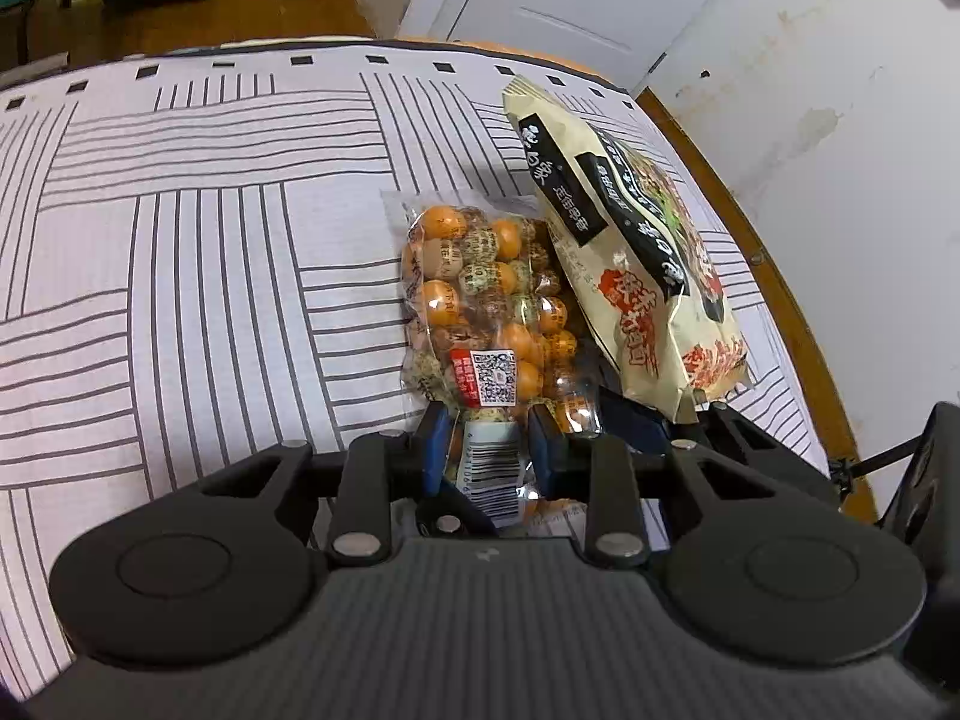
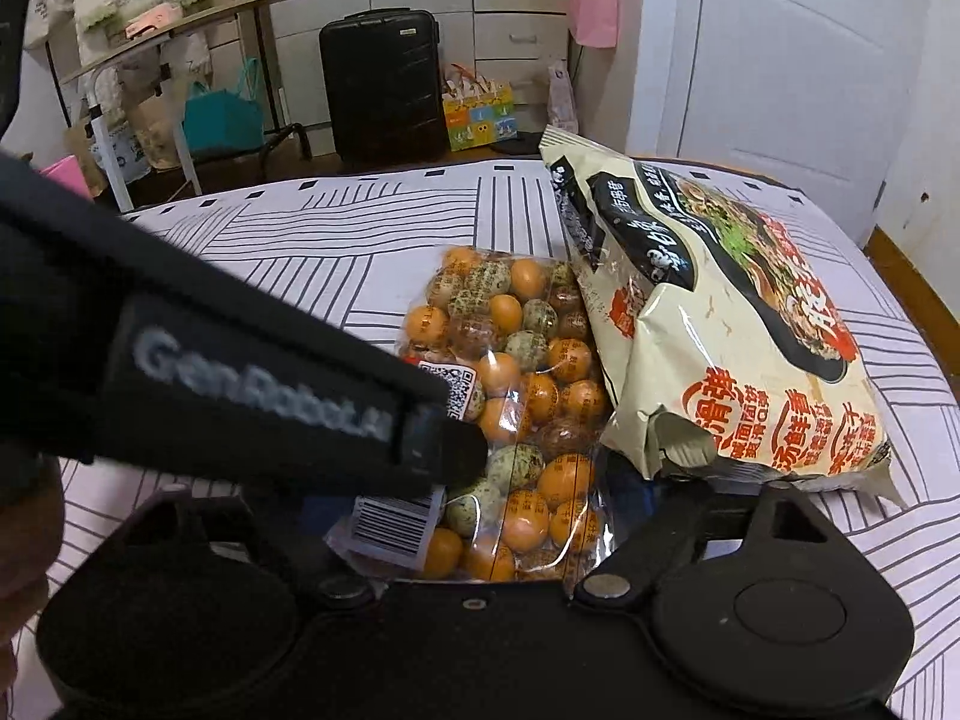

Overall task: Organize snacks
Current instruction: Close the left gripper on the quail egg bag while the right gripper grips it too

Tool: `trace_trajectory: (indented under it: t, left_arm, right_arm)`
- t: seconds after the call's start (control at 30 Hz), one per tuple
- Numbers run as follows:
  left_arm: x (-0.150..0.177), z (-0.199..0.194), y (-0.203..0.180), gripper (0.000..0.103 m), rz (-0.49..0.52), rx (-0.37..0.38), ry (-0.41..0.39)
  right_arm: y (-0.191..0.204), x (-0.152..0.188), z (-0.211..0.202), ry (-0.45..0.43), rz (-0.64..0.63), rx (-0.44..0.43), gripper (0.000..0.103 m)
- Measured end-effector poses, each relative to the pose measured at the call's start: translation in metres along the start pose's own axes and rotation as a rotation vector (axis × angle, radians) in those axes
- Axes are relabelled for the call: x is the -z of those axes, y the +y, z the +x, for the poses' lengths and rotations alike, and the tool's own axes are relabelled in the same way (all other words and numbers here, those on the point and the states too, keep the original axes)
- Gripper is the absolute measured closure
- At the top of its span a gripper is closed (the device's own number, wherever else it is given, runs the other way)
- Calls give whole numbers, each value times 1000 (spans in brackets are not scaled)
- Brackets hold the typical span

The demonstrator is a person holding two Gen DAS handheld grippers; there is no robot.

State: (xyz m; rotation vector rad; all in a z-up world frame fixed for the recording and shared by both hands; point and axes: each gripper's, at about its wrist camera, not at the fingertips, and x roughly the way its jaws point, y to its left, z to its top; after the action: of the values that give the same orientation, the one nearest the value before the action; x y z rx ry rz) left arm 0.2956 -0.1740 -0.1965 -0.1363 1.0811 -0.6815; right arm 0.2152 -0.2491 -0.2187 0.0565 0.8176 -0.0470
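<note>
Clamping one egg bag (image 1: pixel 489 306), left tool (image 1: pixel 489 441); one noodle packet (image 1: pixel 636 252) alongside; right tool's state unclear.

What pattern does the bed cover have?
The bed cover is white with blocks of dark stripes, best seen in the left wrist view.

This is a bedroom in someone's home. A bed (image 1: pixel 180 240) with a striped sheet fills the middle, with a black suitcase (image 2: pixel 384 84) standing on the wooden floor beyond it. White panelled doors (image 2: pixel 792 48), a pink bag (image 2: pixel 594 0) hanging up and a gift bag (image 2: pixel 480 114) surround it.
</note>
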Motion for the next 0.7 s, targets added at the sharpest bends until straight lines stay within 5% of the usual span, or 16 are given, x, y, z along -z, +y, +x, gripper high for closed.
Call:
trace_trajectory:
  t: [0.37,0.7]
  left_arm:
    - [1,-17,-6,76,2,-35,13]
    - [8,-50,-20,76,19,-142,-5]
  right_arm:
    - [6,-8,-10,34,18,-41,21]
    - [13,-7,-33,-10,-6,-140,24]
